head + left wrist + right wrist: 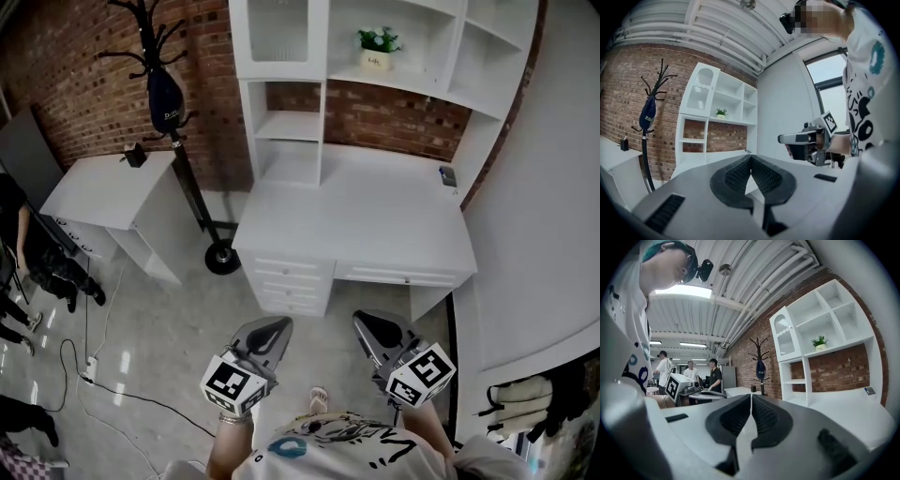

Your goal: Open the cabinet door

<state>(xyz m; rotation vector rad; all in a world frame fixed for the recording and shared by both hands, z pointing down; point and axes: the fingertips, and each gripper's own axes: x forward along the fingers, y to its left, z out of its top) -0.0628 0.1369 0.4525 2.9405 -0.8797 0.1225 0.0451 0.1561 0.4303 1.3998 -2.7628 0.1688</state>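
The cabinet door (278, 33) is a white-framed panel with an arched glass pane, shut, at the upper left of the white shelf unit above the desk (375, 220). It also shows in the left gripper view (702, 89) and the right gripper view (783, 336). Both grippers hang side by side in front of the desk, well short of it and far below the door. My left gripper (281, 324) (751, 157) is shut with nothing in it. My right gripper (362, 321) (751, 396) is also shut and empty.
A black coat stand (159, 66) with a dark bag stands left of the desk, beside a small white table (108, 187). A potted plant (377, 49) sits on a shelf. Desk drawers (291, 277) face me. A white wall (553, 206) runs along the right. People stand at far left.
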